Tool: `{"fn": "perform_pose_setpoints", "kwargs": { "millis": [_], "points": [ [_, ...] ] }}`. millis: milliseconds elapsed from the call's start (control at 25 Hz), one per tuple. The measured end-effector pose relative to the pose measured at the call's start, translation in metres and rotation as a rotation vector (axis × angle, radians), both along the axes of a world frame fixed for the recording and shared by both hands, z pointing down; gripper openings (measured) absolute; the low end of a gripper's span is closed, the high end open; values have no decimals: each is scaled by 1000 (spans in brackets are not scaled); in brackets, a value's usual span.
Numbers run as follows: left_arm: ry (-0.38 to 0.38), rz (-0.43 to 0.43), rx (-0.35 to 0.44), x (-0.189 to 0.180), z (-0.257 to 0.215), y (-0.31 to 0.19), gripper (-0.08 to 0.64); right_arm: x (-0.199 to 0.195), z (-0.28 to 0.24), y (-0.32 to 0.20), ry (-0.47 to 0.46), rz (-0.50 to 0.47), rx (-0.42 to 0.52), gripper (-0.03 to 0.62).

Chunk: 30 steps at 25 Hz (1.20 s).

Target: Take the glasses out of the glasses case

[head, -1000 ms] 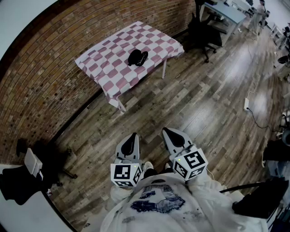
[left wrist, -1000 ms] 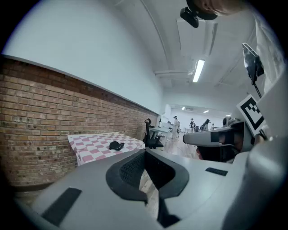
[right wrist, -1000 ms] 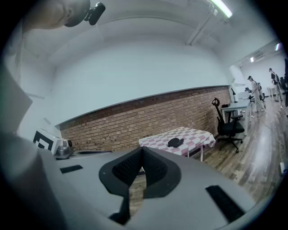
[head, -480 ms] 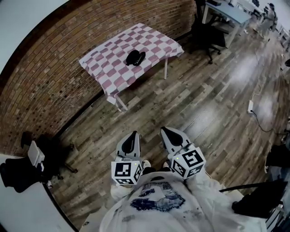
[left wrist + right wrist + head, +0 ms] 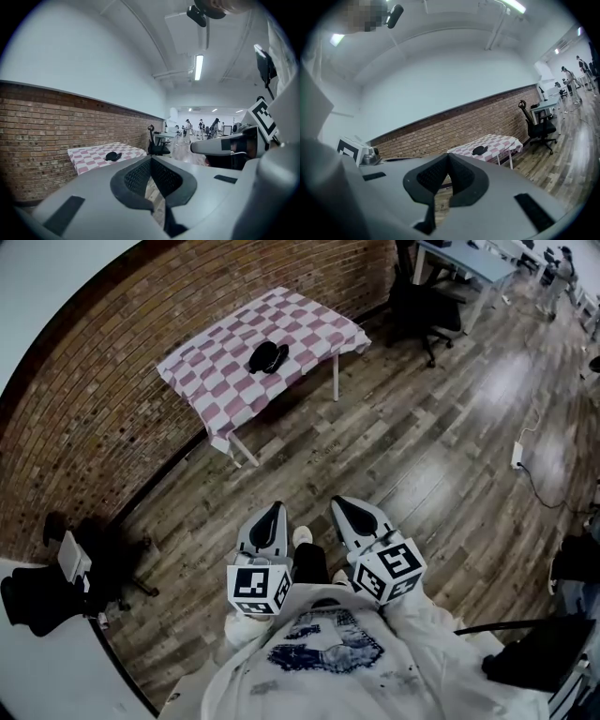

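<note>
Left gripper (image 5: 273, 509) and right gripper (image 5: 340, 503) farther forward, jaws together, empty; glasses case (image 5: 267, 356), perhaps open, on table (image 5: 314, 322)

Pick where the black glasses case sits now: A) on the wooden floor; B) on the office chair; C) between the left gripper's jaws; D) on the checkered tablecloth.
D: the glasses case lies on the checkered tablecloth, not on the floor.

No text can be read; the blue print on the person's shirt (image 5: 326, 652) looks too blurred.
</note>
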<state>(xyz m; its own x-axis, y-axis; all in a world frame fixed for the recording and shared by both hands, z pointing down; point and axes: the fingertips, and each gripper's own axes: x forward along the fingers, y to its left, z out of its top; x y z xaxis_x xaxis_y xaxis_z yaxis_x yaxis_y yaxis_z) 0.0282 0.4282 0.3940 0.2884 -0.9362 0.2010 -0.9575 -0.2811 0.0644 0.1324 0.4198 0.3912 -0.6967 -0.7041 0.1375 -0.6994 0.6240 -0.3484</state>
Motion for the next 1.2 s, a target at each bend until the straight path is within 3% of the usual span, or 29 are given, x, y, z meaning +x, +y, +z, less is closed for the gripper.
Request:
{"fn": "perform_pose_setpoints", "kwargs": {
  "millis": [400,1200],
  "points": [
    [32,31,-7,-7,19,-61,9,-1,17,-52,45,45,-21,14],
    [53,-18,-57,-107,32,-219,9,-98,33,-212,72,-6,-85,13]
  ]
}}
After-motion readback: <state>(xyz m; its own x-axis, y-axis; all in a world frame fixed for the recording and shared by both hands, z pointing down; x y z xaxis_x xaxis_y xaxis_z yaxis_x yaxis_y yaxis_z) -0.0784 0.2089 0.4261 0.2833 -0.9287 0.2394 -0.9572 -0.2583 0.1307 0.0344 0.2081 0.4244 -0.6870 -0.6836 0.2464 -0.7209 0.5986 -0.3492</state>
